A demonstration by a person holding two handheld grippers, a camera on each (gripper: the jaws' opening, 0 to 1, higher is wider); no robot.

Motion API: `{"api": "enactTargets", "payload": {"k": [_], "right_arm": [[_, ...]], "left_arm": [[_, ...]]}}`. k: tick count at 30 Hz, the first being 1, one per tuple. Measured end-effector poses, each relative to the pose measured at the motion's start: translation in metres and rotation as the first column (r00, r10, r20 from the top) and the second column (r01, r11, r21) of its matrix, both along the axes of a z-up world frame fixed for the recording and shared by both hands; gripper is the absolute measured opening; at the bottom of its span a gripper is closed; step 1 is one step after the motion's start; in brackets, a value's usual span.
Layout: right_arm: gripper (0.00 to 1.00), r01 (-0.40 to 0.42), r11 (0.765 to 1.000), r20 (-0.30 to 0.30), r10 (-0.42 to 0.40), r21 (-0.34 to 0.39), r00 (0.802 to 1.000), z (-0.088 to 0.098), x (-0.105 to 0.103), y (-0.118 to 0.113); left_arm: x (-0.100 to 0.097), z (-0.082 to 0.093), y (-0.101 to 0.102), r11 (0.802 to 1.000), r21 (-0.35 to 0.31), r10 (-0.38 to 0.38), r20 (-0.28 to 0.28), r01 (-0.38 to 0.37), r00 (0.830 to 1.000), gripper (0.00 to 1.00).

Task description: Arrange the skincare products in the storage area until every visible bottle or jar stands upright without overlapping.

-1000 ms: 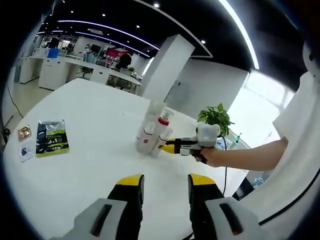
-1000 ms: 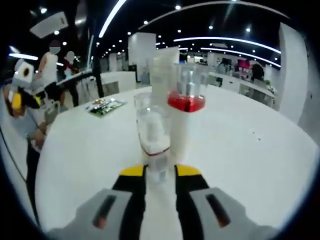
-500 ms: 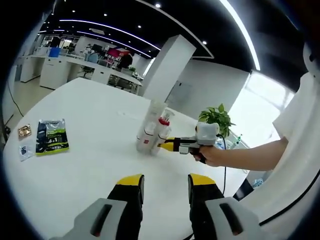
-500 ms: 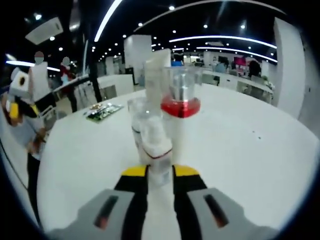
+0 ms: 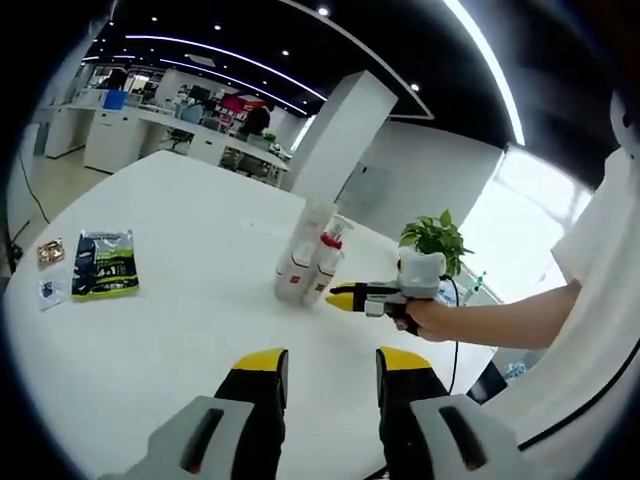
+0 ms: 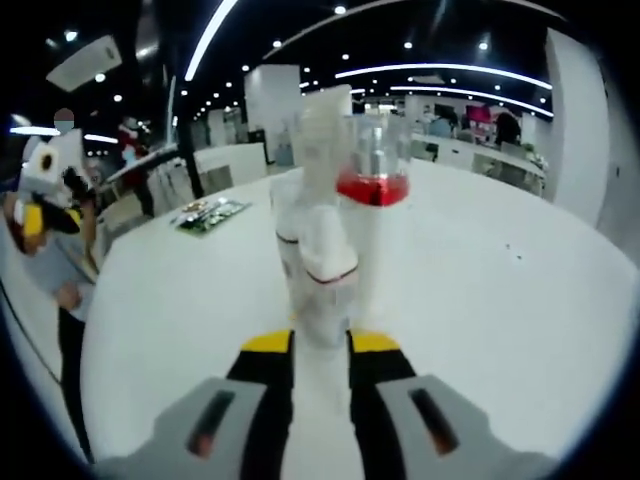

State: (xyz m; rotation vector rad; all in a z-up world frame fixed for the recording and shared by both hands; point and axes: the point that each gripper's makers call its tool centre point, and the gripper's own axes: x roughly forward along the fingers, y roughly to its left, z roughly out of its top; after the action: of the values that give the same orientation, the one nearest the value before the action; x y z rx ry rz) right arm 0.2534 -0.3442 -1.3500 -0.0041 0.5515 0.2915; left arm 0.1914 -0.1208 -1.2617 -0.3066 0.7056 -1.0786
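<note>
Right now the right tool (image 6: 320,345) sits low at the desk (image 6: 480,300) with its yellow-tipped jaws parted, the small white bottle (image 6: 322,285) standing just ahead of them; whether the pads touch its base I cannot tell. Beside it stand the red-banded bottle (image 6: 372,215) and a taller white tube (image 6: 318,130), all upright in a tight cluster. The left tool (image 5: 330,365) hangs open and empty, well back from them. By my judgement the arranging is nearly done, with only spacing left to check. Its view adds what the close one lacks: the whole cluster (image 5: 308,262) from a distance, the right tool (image 5: 342,296) just beside it, a green packet (image 5: 98,265) lying apart, and a potted plant (image 5: 432,235) beyond.
</note>
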Motion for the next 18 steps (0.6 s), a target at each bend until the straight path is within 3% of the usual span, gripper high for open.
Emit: {"api": "enactTargets", "payload": {"k": [1, 4, 7, 10, 12, 13, 14, 18], "right_arm": [[0.19, 0.003, 1.000, -0.001, -0.003, 0.003, 1.000, 0.000, -0.002, 0.000], [0.22, 0.046, 0.994, -0.036, -0.042, 0.101, 0.998, -0.001, -0.020, 0.010], [0.24, 0.034, 0.988, -0.043, -0.028, 0.151, 0.999, 0.006, -0.032, 0.030], [0.26, 0.003, 0.985, -0.060, 0.008, 0.173, 0.998, 0.008, -0.038, 0.050], [0.28, -0.028, 0.982, -0.117, 0.051, 0.185, 0.992, 0.008, -0.043, 0.068], [0.31, -0.027, 0.982, -0.129, 0.052, 0.188, 0.990, 0.009, -0.043, 0.070], [0.33, -0.022, 0.980, -0.158, 0.054, 0.199, 0.986, 0.013, -0.043, 0.077], [0.36, -0.091, 0.963, -0.152, 0.132, 0.253, 0.979, 0.035, -0.028, 0.110]], "left_arm": [[0.001, 0.000, 0.000, 1.000, 0.003, 0.004, 0.004, -0.004, 1.000, 0.38], [0.014, -0.005, 0.006, 0.999, 0.034, 0.037, 0.020, -0.037, 0.999, 0.40], [0.023, -0.007, 0.008, 0.997, 0.034, 0.065, 0.001, -0.065, 0.998, 0.45], [0.033, -0.011, 0.009, 0.995, 0.016, 0.099, -0.048, -0.098, 0.994, 0.45], [0.038, -0.010, 0.006, 0.993, -0.039, 0.107, -0.122, -0.112, 0.987, 0.45], [0.040, -0.009, 0.006, 0.991, -0.049, 0.114, -0.128, -0.121, 0.985, 0.45], [0.045, -0.008, 0.006, 0.989, -0.069, 0.122, -0.123, -0.131, 0.985, 0.44], [0.060, -0.001, 0.008, 0.981, -0.125, 0.138, -0.077, -0.147, 0.987, 0.27]]}}
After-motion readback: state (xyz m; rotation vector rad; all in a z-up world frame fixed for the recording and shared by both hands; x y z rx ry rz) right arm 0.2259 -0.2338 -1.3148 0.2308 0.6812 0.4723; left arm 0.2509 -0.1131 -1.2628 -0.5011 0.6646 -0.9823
